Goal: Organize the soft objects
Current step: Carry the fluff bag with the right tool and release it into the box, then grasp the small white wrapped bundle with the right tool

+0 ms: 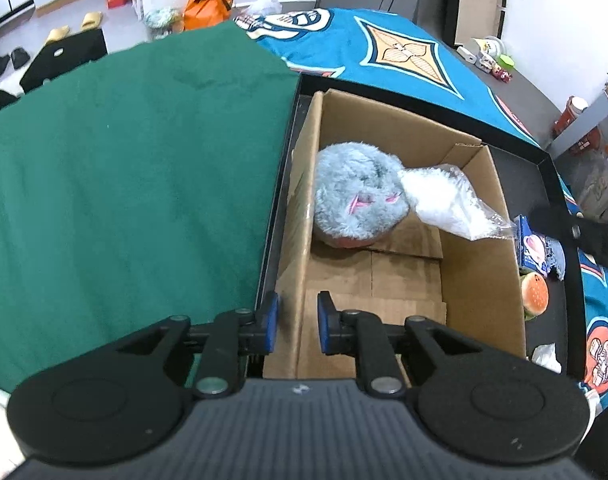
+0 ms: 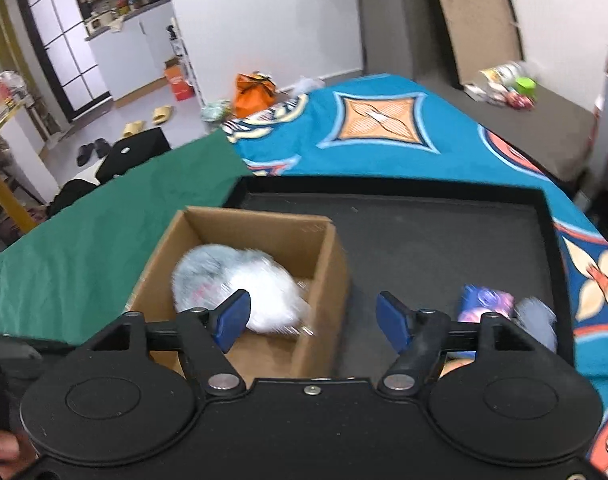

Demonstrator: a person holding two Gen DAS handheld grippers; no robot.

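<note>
Left tool [image 1: 297, 322]: my jaws stand close together astride the near left wall of the cardboard box [image 1: 480, 216]; whether the pads press the wall I cannot tell
Right tool [image 2: 312, 322]: released, jaws spread with nothing between them; it hangs over the box's right wall and the black tray [image 2: 444, 240]
In the box: a fluffy grey-blue plush toy [image 1: 356, 196] lies at the far end; a white fluffy item in a clear plastic bag [image 1: 444, 200] leans on it, its tail draped over the right wall
Still outside: a burger-shaped squishy toy [image 1: 534, 292], a blue printed packet [image 1: 532, 248] and a grey fluffy piece [image 2: 538, 318] sit on the tray just right of the box
Handling, as I judge it: all light and yielding, nothing fragile; the bag film looks slippery, so I would pinch a fold or the bulk, not the loose edge; the burger should squash, so take it across the middle
Setting: tray on a bed with a teal patterned blanket [image 1: 404, 48] and a green cloth [image 1: 123, 160]
</note>
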